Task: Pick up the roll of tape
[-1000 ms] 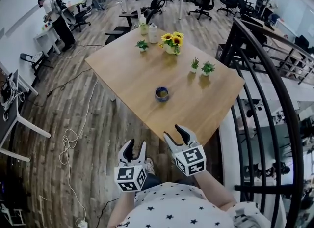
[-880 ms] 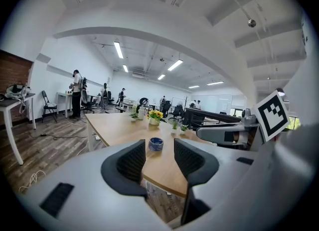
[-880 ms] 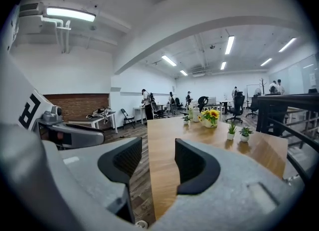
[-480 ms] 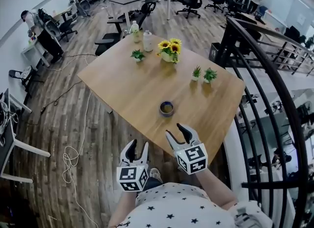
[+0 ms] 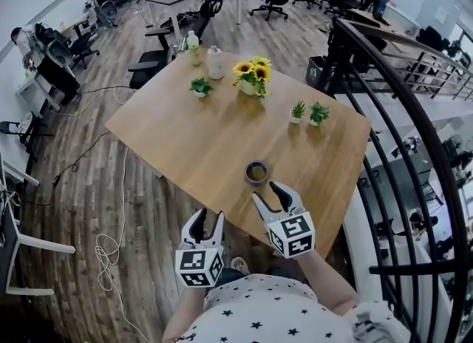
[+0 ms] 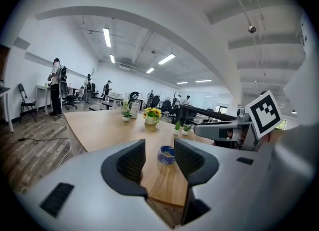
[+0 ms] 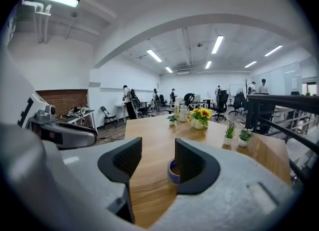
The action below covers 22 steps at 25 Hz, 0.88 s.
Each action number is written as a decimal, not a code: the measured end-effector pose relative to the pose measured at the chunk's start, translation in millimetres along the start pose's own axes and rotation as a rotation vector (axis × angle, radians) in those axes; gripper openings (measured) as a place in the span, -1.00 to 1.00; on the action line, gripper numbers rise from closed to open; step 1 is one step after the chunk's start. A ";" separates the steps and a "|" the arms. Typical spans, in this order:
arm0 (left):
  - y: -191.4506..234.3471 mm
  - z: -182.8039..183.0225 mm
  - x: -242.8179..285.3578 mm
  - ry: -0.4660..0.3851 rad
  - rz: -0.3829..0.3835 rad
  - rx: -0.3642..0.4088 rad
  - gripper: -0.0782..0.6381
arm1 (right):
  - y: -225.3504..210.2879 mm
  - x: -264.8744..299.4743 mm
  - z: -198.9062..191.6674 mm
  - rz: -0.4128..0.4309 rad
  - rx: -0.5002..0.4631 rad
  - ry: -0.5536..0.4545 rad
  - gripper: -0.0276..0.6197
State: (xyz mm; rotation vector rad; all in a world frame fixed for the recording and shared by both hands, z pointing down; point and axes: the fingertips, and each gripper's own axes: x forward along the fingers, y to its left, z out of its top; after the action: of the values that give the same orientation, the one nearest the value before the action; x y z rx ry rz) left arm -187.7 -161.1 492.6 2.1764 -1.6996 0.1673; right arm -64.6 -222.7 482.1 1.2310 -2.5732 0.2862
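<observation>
1. Hovering with the left gripper (image 5: 208, 221) down and to the left of the roll of tape (image 5: 256, 173), well apart from it, off the near edge of the table (image 5: 170, 127).
2. Holding those jaws spread, gripping nothing and touching nothing; framing the roll of tape in the gap between them, farther off on the wood.
3. Lying flat on the wooden top close to that near edge: the roll of tape, blue-sided.
4. Poising the right gripper (image 5: 267, 194) just behind and slightly right of the roll of tape, near it but apart.
5. Holding those jaws spread too, pinching nothing; partly hiding the roll of tape behind the right jaw in the right gripper view.
</observation>
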 end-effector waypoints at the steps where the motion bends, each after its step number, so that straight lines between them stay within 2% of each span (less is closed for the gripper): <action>1: 3.7 0.6 4.2 0.004 -0.007 0.001 -0.30 | -2.7 5.6 -0.3 -0.009 0.003 0.003 -0.33; 11: 30.2 3.8 39.0 0.032 -0.043 -0.022 -0.30 | -37.7 54.5 -14.9 -0.082 0.019 0.069 -0.33; 22: 48.8 -6.5 71.1 0.076 -0.037 -0.043 -0.30 | -86.2 105.2 -58.2 -0.142 0.038 0.184 -0.33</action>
State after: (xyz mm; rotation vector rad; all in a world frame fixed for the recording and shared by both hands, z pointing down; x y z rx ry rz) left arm -214.6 -233.4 531.8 2.1413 -1.6056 0.1984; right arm -51.0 -335.8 576.6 1.3269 -2.3225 0.3999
